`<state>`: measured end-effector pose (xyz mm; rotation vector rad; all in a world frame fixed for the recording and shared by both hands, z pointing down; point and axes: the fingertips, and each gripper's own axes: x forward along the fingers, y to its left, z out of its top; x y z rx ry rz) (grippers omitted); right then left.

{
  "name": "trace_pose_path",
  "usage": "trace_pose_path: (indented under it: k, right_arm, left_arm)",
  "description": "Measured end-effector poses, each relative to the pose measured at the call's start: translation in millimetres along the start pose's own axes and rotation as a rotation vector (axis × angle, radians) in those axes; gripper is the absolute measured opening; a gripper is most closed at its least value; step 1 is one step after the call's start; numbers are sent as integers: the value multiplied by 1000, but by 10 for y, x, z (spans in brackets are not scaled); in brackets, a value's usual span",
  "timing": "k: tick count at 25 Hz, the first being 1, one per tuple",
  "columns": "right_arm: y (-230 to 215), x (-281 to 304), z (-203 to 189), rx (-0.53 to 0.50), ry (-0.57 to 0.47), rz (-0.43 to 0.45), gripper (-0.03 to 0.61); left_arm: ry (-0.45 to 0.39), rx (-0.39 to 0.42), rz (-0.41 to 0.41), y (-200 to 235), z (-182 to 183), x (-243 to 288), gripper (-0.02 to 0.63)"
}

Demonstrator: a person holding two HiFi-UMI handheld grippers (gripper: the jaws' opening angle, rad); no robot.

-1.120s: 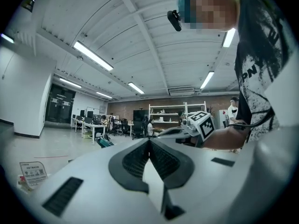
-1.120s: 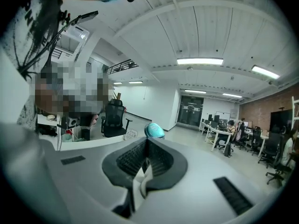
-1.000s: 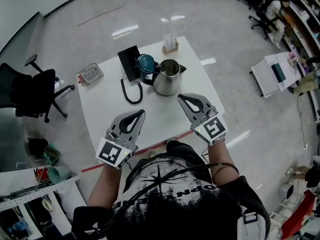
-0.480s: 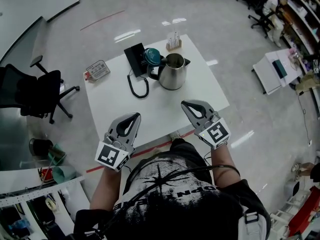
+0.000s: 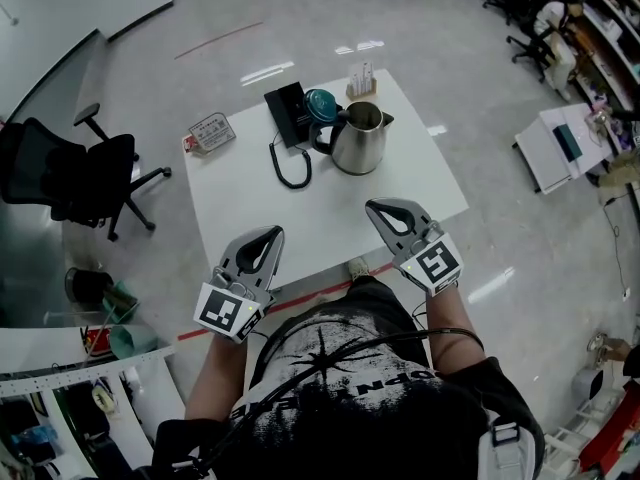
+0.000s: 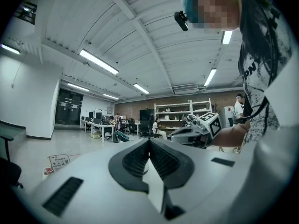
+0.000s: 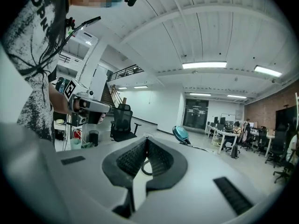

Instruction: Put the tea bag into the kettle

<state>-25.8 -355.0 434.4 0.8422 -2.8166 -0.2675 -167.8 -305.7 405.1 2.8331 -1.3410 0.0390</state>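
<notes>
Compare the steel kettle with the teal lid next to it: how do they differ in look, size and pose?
Colour: the kettle is shiny bare metal, while the lid is teal.
Size: the kettle is clearly larger than the lid.
Pose: the kettle stands upright with its mouth open, while the lid is off the mouth, tilted up on the handle side.
Shared: both are at the far part of the white table.

The kettle (image 5: pixel 358 140) stands on the table (image 5: pixel 300 213), far side, right of middle. A lid (image 5: pixel 322 104) lies just behind-left of it, beside the base (image 5: pixel 287 114). The cord (image 5: pixel 292 171) trails from the base toward the near side. A box (image 5: pixel 361 82) sits behind the kettle at the far edge. A chair (image 5: pixel 85 173) stands on the floor to the left.
</notes>
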Motion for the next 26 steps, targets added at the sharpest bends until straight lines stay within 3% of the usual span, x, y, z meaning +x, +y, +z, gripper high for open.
trace_pose_path:
  k: [26]
  right_arm:
    - [413,256,181,-59,-26,74,9]
  left_arm:
    - [-12,1,94,78,-41,-536,11]
